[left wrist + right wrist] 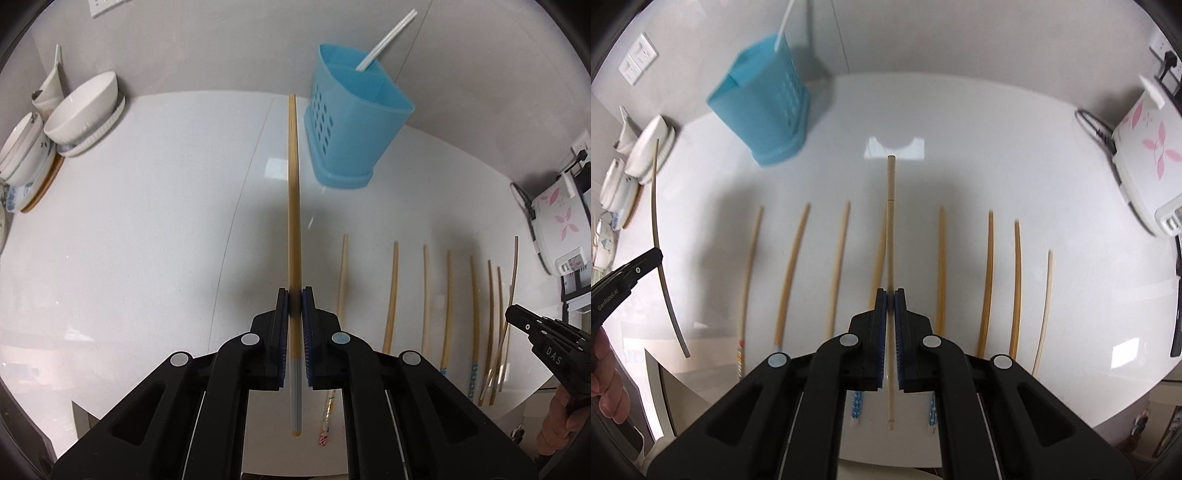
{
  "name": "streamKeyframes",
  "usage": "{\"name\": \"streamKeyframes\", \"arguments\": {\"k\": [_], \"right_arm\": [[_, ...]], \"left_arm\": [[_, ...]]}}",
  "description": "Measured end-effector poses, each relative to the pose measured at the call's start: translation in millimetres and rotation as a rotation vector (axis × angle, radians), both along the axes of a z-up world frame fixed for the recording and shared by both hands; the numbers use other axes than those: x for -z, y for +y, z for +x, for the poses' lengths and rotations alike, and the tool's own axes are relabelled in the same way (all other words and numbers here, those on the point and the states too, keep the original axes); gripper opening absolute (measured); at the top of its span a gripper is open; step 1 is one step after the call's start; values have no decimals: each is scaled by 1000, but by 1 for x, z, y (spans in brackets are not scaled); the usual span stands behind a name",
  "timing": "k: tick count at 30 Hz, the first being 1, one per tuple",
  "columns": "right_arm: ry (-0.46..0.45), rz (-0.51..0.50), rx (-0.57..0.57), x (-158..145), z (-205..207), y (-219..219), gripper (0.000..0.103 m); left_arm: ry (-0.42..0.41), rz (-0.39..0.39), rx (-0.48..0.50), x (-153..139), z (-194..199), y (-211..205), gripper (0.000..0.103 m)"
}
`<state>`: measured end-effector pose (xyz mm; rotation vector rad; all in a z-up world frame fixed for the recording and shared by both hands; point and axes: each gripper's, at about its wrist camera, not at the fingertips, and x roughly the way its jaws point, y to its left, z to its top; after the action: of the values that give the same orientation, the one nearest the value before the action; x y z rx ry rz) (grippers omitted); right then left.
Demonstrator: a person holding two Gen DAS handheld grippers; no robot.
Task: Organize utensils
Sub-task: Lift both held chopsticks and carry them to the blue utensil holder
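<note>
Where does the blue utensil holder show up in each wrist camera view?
Left wrist view: the blue utensil holder stands upper centre-right, by the held chopstick's tip.
Right wrist view: the holder stands upper left, blurred.
Shared landmark: the white straw sticking out of it.

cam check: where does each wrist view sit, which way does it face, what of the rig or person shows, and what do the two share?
Left wrist: on the left gripper, facing steeply down its fingers at the counter; it is shut on a chopstick. The right gripper's tip and a hand show at right.
Right wrist: on the right gripper, also facing steeply down, shut on a paler chopstick. The left gripper's tip and a hand show at left.
Shared: the blue holder, the chopstick row, the bowls, the rice cooker.
</note>
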<state>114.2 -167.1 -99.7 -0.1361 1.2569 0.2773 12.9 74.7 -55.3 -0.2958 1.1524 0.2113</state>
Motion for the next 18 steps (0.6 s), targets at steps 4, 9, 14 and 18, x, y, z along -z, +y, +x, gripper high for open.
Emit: {"name": "streamKeyframes", "arguments": {"k": [4, 9, 14, 18], "right_arm": [[-56, 27, -5, -17, 14, 5, 4], [-128, 60, -18, -35, 23, 8, 4], [-176, 80, -31, -51, 35, 15, 4], [-216, 94, -35, -62, 47, 23, 4]], "left_arm": [[-78, 9, 7, -17, 14, 3, 7], [-178, 23, 13, -34, 32, 3, 7], [-249, 36, 19, -45, 55, 4, 7], [-301, 47, 30, -56, 73, 2, 7]]}}
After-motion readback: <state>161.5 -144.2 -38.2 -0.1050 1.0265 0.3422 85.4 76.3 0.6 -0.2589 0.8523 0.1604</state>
